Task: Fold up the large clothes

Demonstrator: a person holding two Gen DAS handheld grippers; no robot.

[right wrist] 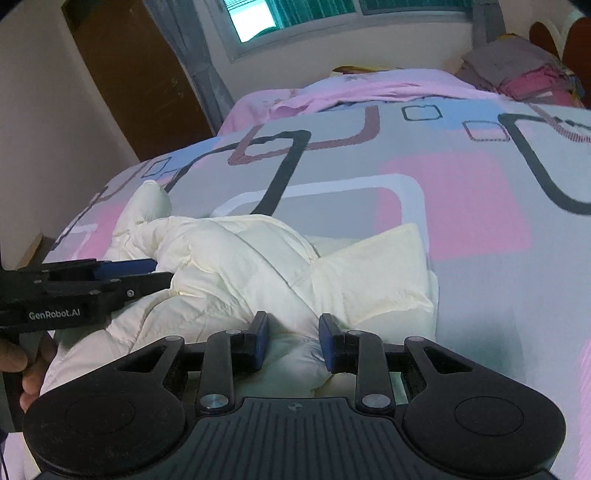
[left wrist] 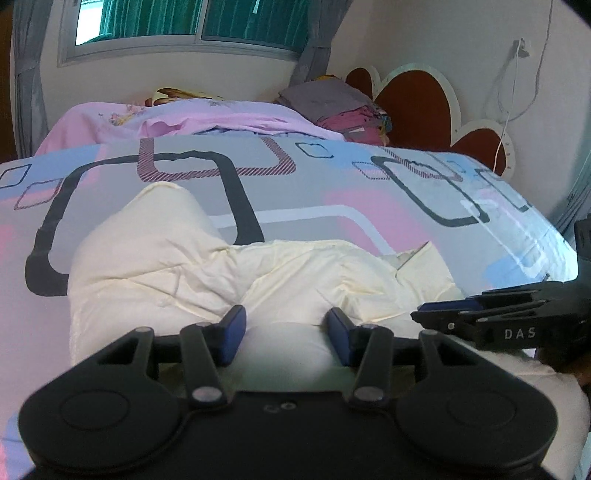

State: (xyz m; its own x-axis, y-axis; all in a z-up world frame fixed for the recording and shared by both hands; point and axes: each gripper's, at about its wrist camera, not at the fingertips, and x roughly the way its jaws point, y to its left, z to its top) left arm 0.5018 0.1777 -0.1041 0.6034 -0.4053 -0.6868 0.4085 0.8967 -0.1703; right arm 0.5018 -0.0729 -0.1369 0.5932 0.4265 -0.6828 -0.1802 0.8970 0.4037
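Note:
A cream padded jacket point(left wrist: 177, 266) lies crumpled on the patterned bed cover point(left wrist: 332, 184), one sleeve point(left wrist: 162, 206) pointing toward the far side. My left gripper point(left wrist: 286, 332) is shut on a thick bulge of the jacket's near edge, which fills the gap between its blue pads. The right gripper point(left wrist: 419, 314) comes in side-on from the right, beside the same hem. In the right wrist view the jacket point(right wrist: 240, 266) spreads ahead, and my right gripper point(right wrist: 293, 341) pinches a puffy fold of it. The left gripper point(right wrist: 162, 273) reaches in from the left against the jacket.
A pink sheet point(left wrist: 221, 118) and a pile of folded clothes point(left wrist: 332, 107) lie at the far end by the brown headboard point(left wrist: 413, 103). A window point(left wrist: 184, 22) is behind, a wooden door point(right wrist: 140, 74) to the left. A hand point(right wrist: 26, 365) holds the left gripper's handle.

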